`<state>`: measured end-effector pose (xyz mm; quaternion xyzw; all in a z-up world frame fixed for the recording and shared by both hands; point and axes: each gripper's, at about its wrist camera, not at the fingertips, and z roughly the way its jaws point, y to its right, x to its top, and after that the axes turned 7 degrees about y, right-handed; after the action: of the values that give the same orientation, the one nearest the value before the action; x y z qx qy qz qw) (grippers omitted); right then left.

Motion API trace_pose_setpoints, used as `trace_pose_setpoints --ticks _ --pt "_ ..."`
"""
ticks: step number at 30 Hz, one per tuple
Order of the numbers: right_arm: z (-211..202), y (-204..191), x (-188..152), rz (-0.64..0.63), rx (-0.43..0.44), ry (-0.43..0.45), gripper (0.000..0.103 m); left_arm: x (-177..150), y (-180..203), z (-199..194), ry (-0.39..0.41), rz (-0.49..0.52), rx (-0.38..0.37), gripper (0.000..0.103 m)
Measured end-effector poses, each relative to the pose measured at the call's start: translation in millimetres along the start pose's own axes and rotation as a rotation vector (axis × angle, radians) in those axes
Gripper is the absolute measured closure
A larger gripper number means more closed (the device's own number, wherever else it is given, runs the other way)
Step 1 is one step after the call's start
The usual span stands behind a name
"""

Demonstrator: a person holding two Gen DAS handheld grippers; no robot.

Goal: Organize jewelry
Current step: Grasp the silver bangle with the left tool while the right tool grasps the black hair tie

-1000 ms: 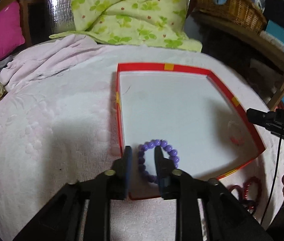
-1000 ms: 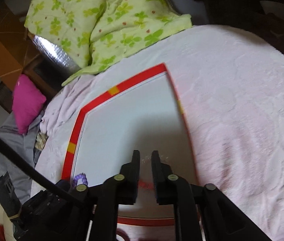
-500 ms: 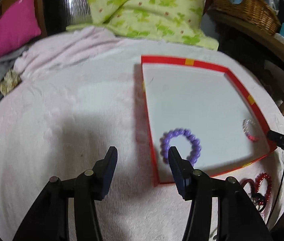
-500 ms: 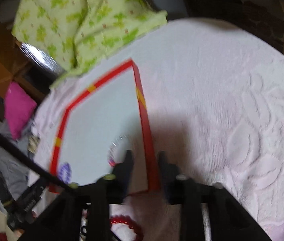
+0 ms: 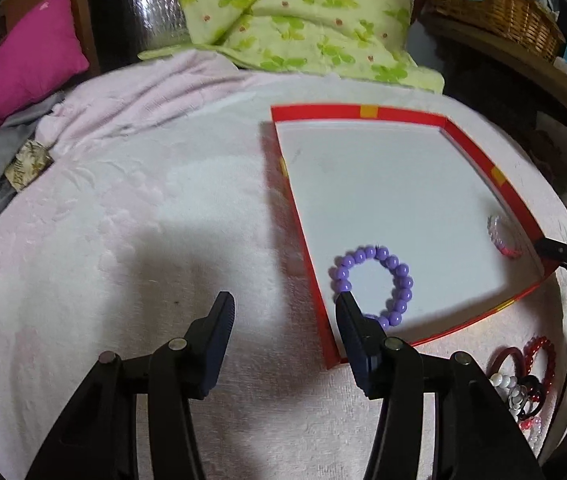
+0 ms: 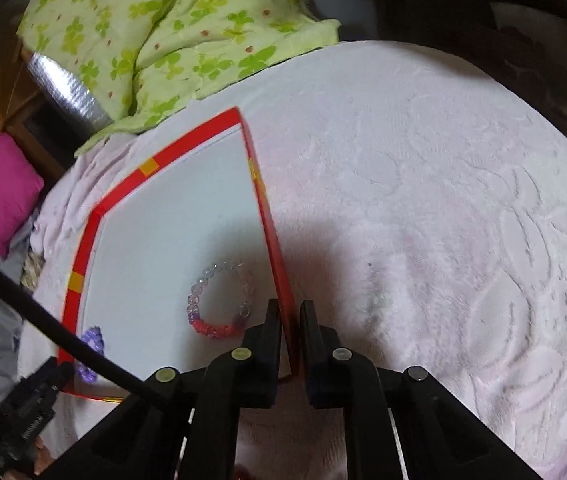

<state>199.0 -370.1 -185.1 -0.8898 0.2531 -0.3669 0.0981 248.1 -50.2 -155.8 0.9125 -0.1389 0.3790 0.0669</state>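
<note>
With a purple bead bracelet (image 5: 373,284) and a clear-and-pink bracelet (image 6: 219,300) lying in the red-rimmed tray (image 5: 363,112) on the bed, the left tongs (image 5: 285,308) stood apart and empty; the right tongs (image 6: 288,314) were closing astride the tray's wall. More bracelets (image 5: 523,376) beside the tray likely awaited collection.

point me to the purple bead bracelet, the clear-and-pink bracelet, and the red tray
purple bead bracelet (image 5: 402,270): left wrist view, on a bead on the ring's right side.
clear-and-pink bracelet (image 6: 214,328): right wrist view, on the pink beads along its near arc.
red tray (image 5: 367,112): left wrist view, on the far rim's yellow mark.
</note>
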Motion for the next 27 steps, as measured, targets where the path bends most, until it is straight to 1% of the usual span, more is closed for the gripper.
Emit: trace_pose_setpoints --ticks 1,3,4,6,8,11,12,14,15,16,17,18,19,21,25,26,27 --pt "-4 2 -1 0.004 0.004 0.008 0.081 0 -1 -7 0.018 -0.005 -0.001 0.049" --pt "-20 7 -3 -0.002 -0.004 0.051 0.077 -4 0 -22 0.054 0.003 -0.022 0.049" --pt "-29 10 -6 -0.001 0.007 0.060 0.077 -6 1 -28 0.063 0.014 -0.032 0.049" --pt "-39 14 -11 0.009 0.056 0.053 0.077 -13 6 -40 0.066 0.043 -0.053 0.049" --pt "-50 14 -20 0.009 0.099 0.045 0.077 -23 11 -51 0.064 0.068 -0.092 0.049" --pt "-60 9 -35 -0.026 0.188 0.001 0.077 -39 20 -68 0.061 0.090 -0.136 0.049" --pt "-62 6 -40 -0.037 0.217 -0.013 0.077 -45 21 -71 0.052 0.089 -0.146 0.049" --pt "-65 -1 -49 -0.055 0.275 -0.042 0.072 -56 23 -73 0.016 0.079 -0.175 0.049" --pt "-67 -5 -55 -0.059 0.306 -0.058 0.062 -64 25 -73 -0.009 0.072 -0.192 0.049" --pt "-68 -9 -60 -0.051 0.331 -0.072 0.046 -68 26 -73 -0.022 0.070 -0.200 0.049" --pt "-69 -14 -65 -0.050 0.353 -0.081 0.039 -73 27 -74 -0.031 0.070 -0.204 0.049" --pt "-70 -20 -70 -0.053 0.368 -0.080 0.034 -78 29 -75 -0.040 0.069 -0.207 0.049" --pt "-71 -27 -76 -0.064 0.391 -0.082 0.034 -82 29 -77 -0.045 0.067 -0.211 0.049" --pt "-70 -38 -84 -0.086 0.407 -0.096 0.034 -88 31 -78 -0.058 0.062 -0.230 0.049" --pt "-59 -60 -99 -0.150 0.377 -0.129 0.035 -94 38 -80 -0.068 0.076 -0.272 0.049" --pt "-53 -67 -101 -0.168 0.365 -0.135 0.036 -94 39 -81 -0.066 0.081 -0.286 0.049" --pt "-51 -70 -102 -0.184 0.351 -0.135 0.042 -94 42 -83 -0.060 0.093 -0.308 0.047"
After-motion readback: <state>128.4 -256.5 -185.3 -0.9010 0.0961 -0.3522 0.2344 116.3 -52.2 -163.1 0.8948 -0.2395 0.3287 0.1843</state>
